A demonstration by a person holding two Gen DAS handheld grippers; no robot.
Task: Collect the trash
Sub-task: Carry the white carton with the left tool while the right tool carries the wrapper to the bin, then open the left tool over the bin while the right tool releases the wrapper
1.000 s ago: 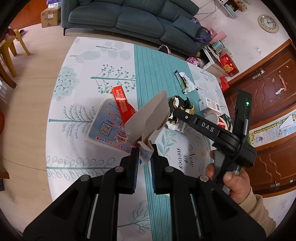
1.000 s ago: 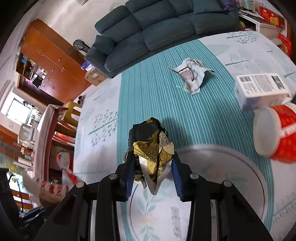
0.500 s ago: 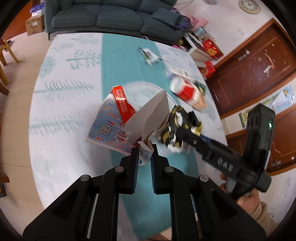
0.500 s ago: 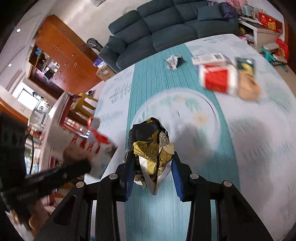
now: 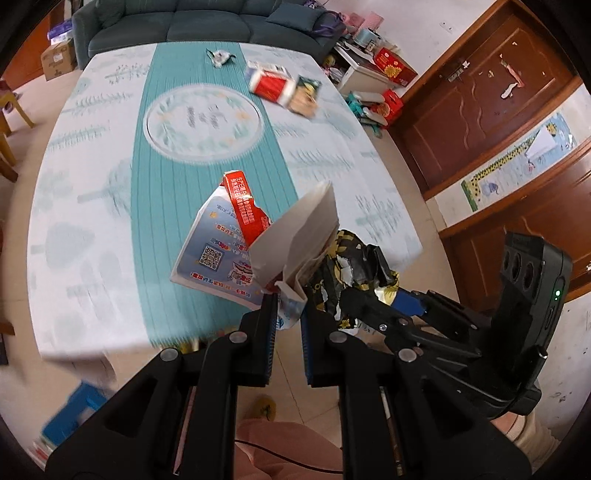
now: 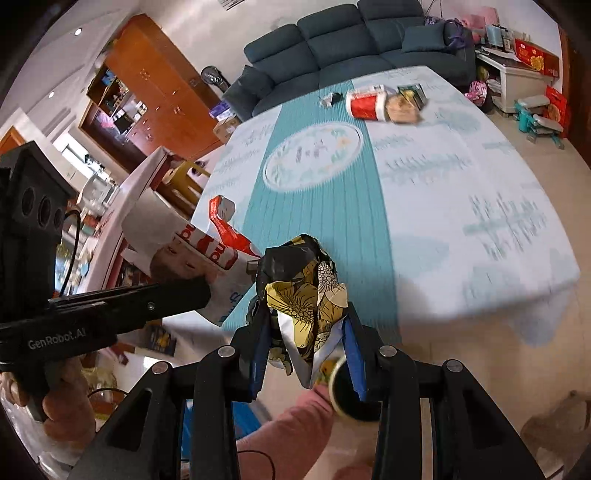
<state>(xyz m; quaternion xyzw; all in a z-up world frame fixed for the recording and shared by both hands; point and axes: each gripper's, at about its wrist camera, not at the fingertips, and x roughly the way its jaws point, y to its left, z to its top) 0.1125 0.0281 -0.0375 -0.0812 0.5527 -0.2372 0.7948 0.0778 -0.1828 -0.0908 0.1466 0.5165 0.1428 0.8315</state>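
My left gripper (image 5: 288, 314) is shut on a torn blue, white and red carton (image 5: 236, 240), held up past the table's near edge. The carton also shows in the right wrist view (image 6: 192, 243). My right gripper (image 6: 304, 343) is shut on a crumpled black and yellow flowered wrapper (image 6: 303, 291), which shows just right of the carton in the left wrist view (image 5: 354, 269). Both grippers hang side by side above the floor. Left on the table (image 5: 92, 206) are a red and white cup (image 5: 271, 86), a green packet (image 5: 304, 98) and a crumpled white wrapper (image 5: 221, 57).
A teal sofa (image 5: 192, 22) stands beyond the table. A blue box (image 5: 79, 410) lies on the floor below left. Wooden doors (image 5: 476, 96) are on the right, a yellow stool (image 6: 184, 177) and wooden cabinet (image 6: 147, 96) on the left. My pink-clad knee (image 5: 280, 443) is below.
Both grippers have drawn back from over the table to beyond its near edge, each still holding its piece of trash. The table now looks farther away.
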